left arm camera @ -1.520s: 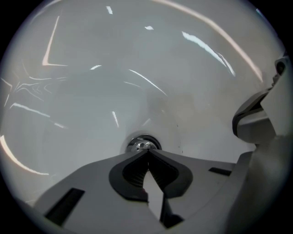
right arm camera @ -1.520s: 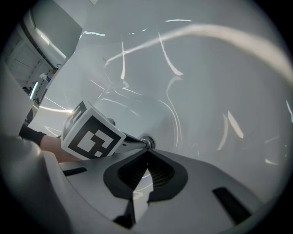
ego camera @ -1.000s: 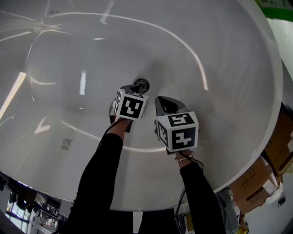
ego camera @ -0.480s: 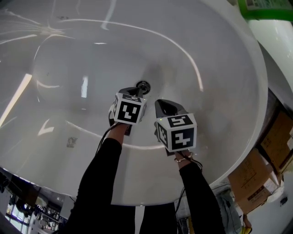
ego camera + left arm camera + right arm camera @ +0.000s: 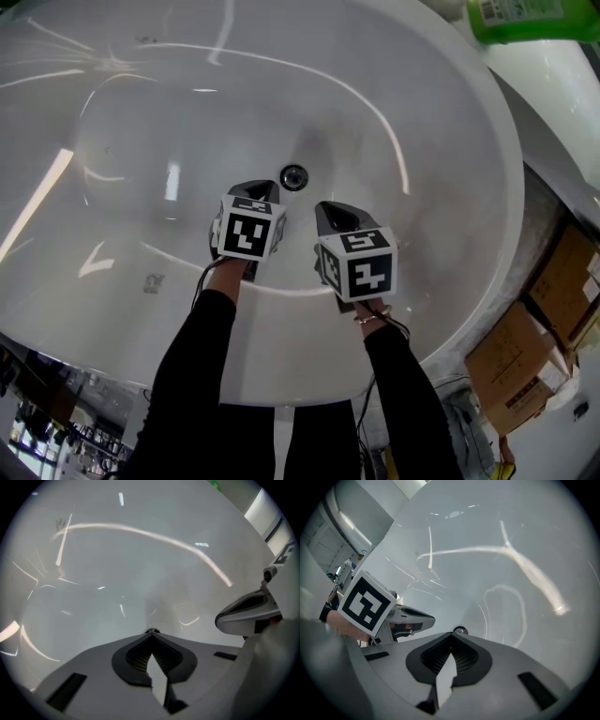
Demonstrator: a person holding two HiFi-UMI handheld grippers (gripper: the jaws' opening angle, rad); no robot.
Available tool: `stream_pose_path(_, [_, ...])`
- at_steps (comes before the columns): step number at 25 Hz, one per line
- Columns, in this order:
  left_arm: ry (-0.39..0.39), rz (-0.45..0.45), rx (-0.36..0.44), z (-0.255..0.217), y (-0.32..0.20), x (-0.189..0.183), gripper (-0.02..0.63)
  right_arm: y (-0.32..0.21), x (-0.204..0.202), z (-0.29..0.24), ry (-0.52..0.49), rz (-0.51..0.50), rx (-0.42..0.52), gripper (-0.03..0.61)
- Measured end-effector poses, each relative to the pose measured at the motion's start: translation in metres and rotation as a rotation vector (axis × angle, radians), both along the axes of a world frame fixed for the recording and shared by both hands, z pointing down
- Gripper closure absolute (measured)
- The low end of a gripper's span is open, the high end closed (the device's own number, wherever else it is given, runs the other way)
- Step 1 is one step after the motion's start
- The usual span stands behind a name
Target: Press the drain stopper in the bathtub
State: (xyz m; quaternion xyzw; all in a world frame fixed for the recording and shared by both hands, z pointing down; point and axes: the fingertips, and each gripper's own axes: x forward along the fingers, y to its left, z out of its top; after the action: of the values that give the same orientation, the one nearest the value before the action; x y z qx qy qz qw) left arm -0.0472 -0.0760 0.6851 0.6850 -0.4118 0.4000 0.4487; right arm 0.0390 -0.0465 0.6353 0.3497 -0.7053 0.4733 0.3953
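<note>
The round chrome drain stopper (image 5: 293, 176) sits in the floor of the white bathtub (image 5: 422, 112). My left gripper (image 5: 260, 188) hovers just short of it, jaws shut and empty, tip a little to the stopper's near left. In the left gripper view the stopper (image 5: 151, 630) barely peeks over the closed tip of the left gripper (image 5: 151, 635). My right gripper (image 5: 331, 208) hangs beside it to the right, also shut on nothing. The right gripper view shows the stopper (image 5: 460, 630) just beyond the tip of the right gripper (image 5: 451, 636).
The tub's curved rim (image 5: 511, 216) runs along the right. A green bottle (image 5: 525, 17) stands on the ledge at top right. Cardboard boxes (image 5: 530, 352) sit on the floor outside the tub to the right.
My left gripper has pulled back from the stopper toward the person, so the stopper now shows fully. The right gripper has barely moved. The head camera has shifted.
</note>
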Motion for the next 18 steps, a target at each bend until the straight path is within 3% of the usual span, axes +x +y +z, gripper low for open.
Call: stream_pose_path(18, [0.023,-0.009,0.067,-0.069,0.013,-0.016,0.606,0.01,-0.002,-0.033,0.004,-0.001,0.03,0.577])
